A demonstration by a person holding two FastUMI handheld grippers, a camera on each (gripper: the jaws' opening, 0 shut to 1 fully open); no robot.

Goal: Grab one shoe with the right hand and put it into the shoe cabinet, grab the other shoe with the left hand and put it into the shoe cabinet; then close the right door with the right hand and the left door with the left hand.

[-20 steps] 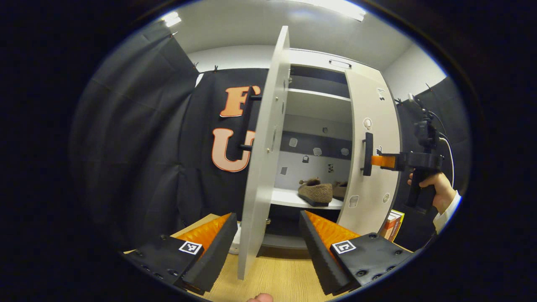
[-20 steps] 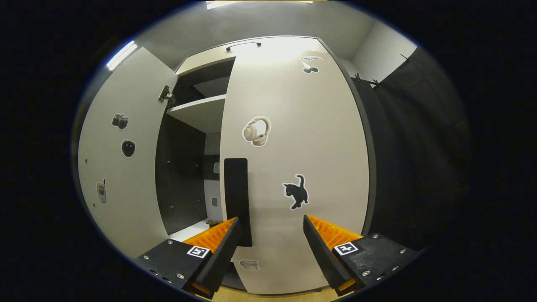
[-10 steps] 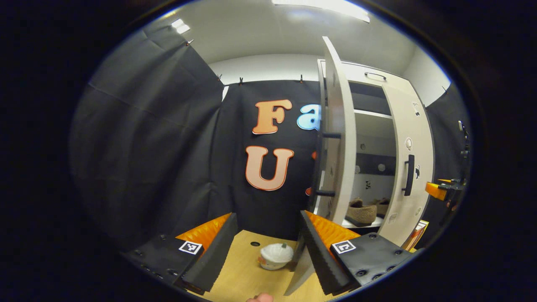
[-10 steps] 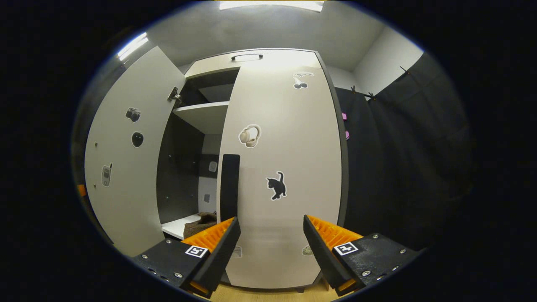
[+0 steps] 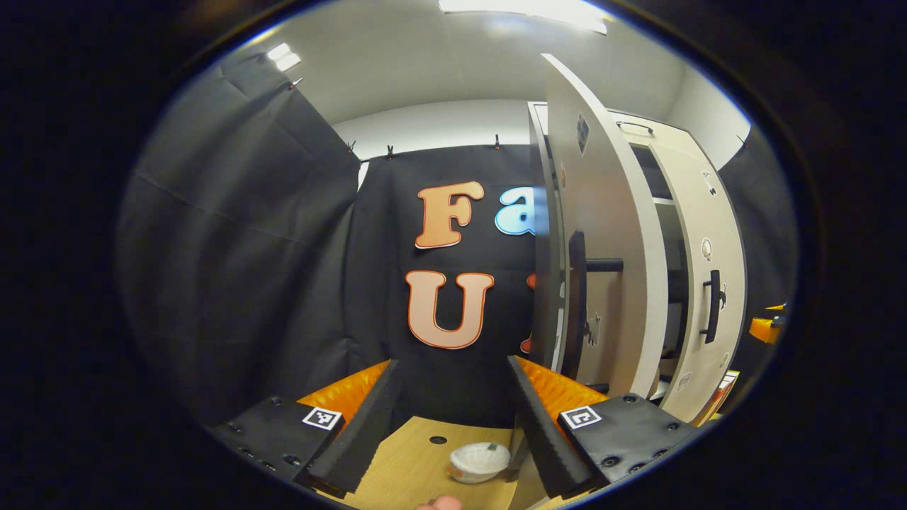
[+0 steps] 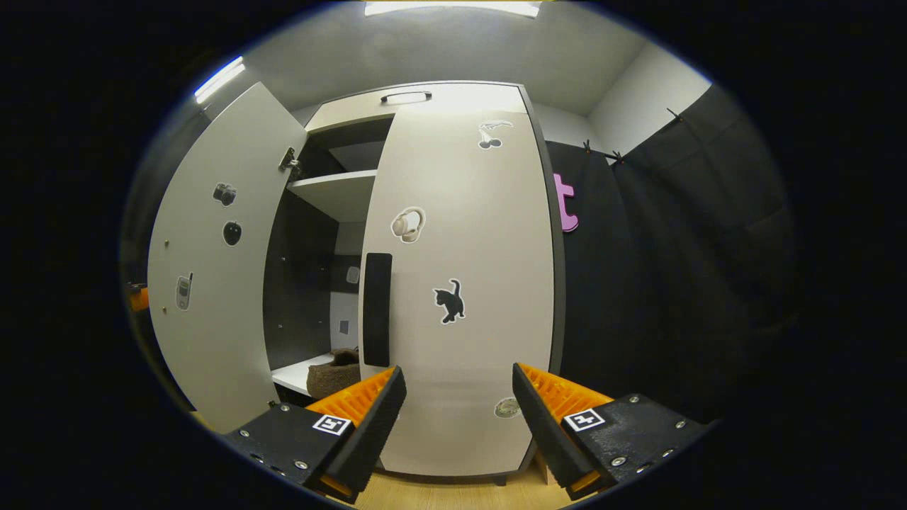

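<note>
Just right of left tool (image 5: 450, 418): left door (image 5: 602, 269).

Black cloth (image 5: 248, 234) drapes the booth's walls under a white ceiling (image 6: 453, 49) — strip lights (image 6: 220, 76) glowing overhead.

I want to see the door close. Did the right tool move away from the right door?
Yes. The right tool backed off: the right door and its black handle look smaller and sit farther from the tool's fingers.

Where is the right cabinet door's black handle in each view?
Left gripper view: black handle at far right, on the right door.
Right gripper view: handle left of centre, above the left finger.
Shared landmark: headphones sticker just above it.
</note>
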